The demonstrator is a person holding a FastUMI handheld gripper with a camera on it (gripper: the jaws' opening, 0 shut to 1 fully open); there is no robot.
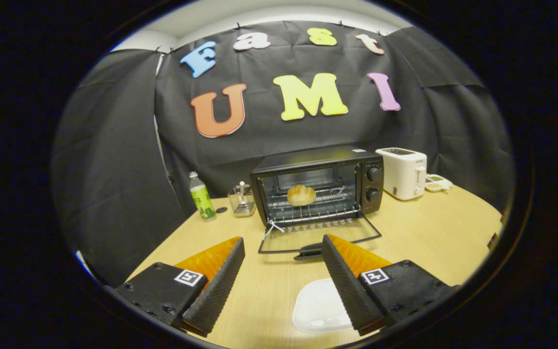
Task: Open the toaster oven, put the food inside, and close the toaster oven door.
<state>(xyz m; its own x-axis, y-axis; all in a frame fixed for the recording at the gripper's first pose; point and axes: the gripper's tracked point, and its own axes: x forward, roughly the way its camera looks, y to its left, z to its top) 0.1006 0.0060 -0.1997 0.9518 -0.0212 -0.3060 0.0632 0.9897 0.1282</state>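
While your gripper (pixel 283 252) hangs over the table (pixel 434 228), its fingers stand apart, holding nothing. At ten o'clock from them stands a bottle (pixel 201 196), then a wire basket (pixel 242 199). At twelve o'clock sits the oven (pixel 320 186), door (pixel 320 237) folded down flat, its handle just ahead of the right finger. A bun (pixel 301 195) rests on the rack inside. At two o'clock stands a toaster (pixel 403 172). A white plate (pixel 317 308) lies beside the right finger.
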